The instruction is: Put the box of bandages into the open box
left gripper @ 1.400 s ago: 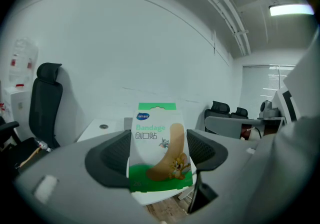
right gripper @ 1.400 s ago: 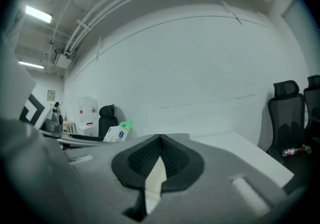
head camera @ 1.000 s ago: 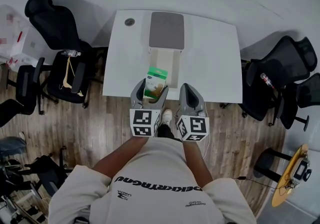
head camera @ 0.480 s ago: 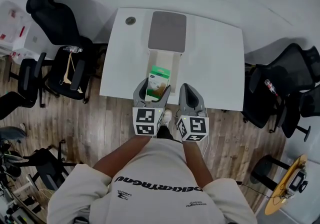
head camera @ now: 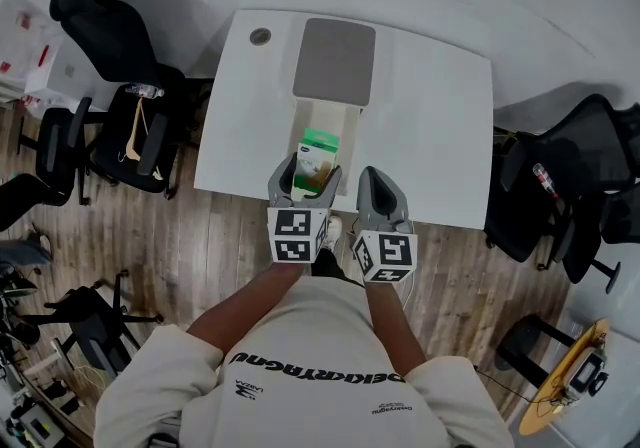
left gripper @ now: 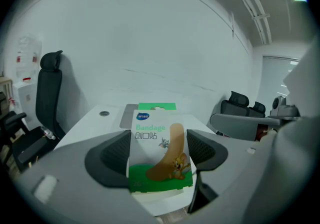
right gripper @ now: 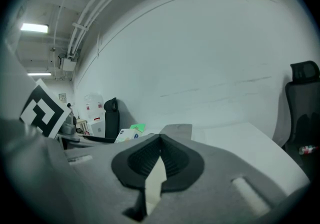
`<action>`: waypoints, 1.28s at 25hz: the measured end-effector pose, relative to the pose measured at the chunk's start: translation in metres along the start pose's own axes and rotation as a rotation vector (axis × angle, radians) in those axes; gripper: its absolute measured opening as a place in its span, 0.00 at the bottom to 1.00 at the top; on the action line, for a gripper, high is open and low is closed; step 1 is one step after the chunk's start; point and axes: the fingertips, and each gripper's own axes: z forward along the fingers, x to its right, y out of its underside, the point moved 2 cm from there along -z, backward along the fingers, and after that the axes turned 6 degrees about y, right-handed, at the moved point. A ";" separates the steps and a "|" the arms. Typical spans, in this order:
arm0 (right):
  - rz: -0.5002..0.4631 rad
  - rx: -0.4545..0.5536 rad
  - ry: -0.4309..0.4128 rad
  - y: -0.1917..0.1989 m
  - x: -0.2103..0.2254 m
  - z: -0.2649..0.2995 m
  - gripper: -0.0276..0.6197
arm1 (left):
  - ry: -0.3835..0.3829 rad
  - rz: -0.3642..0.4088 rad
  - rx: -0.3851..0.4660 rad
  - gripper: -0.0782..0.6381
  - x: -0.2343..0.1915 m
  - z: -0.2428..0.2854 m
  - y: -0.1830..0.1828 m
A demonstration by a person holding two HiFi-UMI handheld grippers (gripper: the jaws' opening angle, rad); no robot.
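The left claw point(head camera: 305, 179) is clenched on the one box of bandages point(left gripper: 159, 150) over the single open box's point(head camera: 330, 118) 6 o'clock end on the desk point(head camera: 430, 116), while the right claw point(right gripper: 159, 160), at its 3 o'clock, is pinched together, empty.

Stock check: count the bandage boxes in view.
1 bandage box, clamped upright in the left tongs, over the near end of the open box on the table. Others could lie hidden inside the open box beneath it.
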 end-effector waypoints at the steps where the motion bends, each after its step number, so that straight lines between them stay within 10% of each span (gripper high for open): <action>1: 0.002 -0.002 -0.001 0.000 0.001 0.001 0.04 | -0.003 -0.002 -0.003 0.61 0.000 0.002 0.000; 32: 0.034 -0.061 0.000 0.022 0.018 0.028 0.04 | -0.102 -0.002 -0.141 0.61 -0.034 0.068 0.044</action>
